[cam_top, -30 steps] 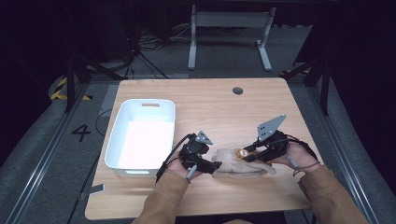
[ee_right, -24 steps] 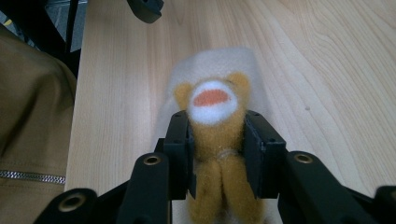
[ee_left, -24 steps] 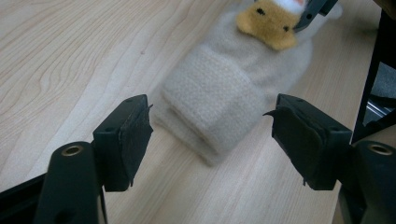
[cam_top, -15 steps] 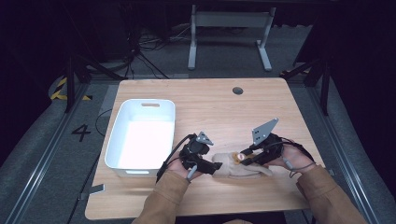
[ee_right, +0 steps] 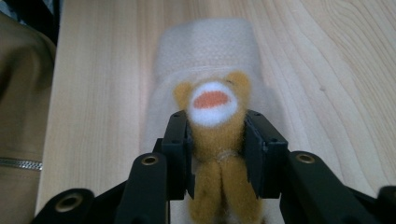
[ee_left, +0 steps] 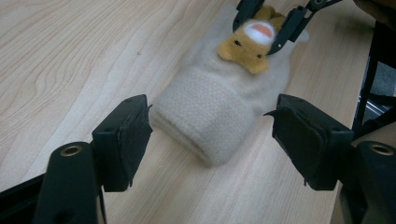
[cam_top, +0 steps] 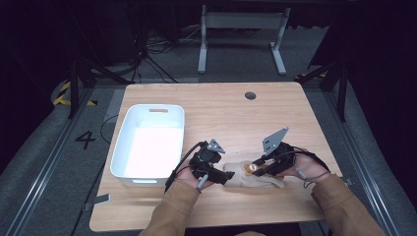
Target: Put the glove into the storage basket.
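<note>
One soft toy is the centre of it: a small yellow-brown plush bear w/ white muzzle and orange mouth [ee_right: 212, 122], half tucked into a cream fleece mitten-like pouch [ee_left: 217, 103] that lies flat on the light wooden table [cam_top: 221, 108], near the person's edge, between both hands. Right gripper [ee_right: 215, 140] has its jaws closed on the bear's body just below the head, pads pressing the fur both sides; prob. so the toy can be slid in or out of the pouch, can't say which. Left gripper [ee_left: 210, 135] sits at the pouch's cuff end, jaws spread wide either side of the cuff, not touching it; looks placed to pin or pinch the fabric so it won't drag along w/ the bear. White rectangular plastic bin [cam_top: 150, 142] stands left of the hands, well apart from the pouch, likely a drop-off spot.
</note>
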